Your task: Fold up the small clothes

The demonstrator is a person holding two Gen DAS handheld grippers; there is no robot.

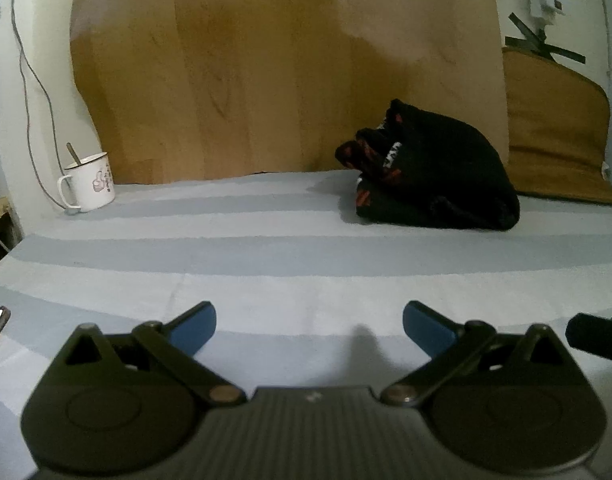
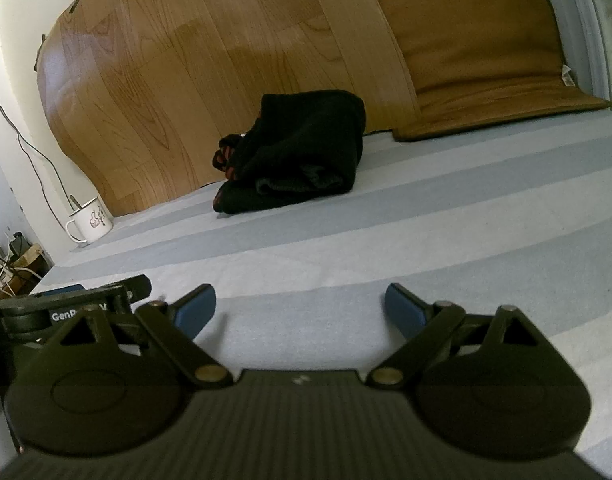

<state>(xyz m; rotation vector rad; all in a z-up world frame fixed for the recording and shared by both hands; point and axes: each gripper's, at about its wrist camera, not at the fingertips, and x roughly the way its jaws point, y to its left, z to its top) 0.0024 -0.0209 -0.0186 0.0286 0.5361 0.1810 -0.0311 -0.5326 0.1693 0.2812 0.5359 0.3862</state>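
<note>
Left gripper (image 1: pixel 309 326) fingers spread wide, nothing between them, low over the striped sheet (image 1: pixel 265 280). Right gripper (image 2: pixel 300 309) fingers likewise spread and empty. Black garment (image 1: pixel 428 172), bunched with red-and-white print, lying well ahead of both pairs of fingers, against the wood-grain board (image 1: pixel 265 72). Mug (image 1: pixel 90 182) far ahead-left.

We see a black garment (image 1: pixel 434 176) with red and white markings on a bed sheet (image 1: pixel 265 240) striped pale blue and white, a white mug (image 1: pixel 90 182) with a pink thumbs-up, wood-grain brown sheeting (image 2: pixel 209 60), and a tan cushion (image 2: pixel 482 60).
</note>
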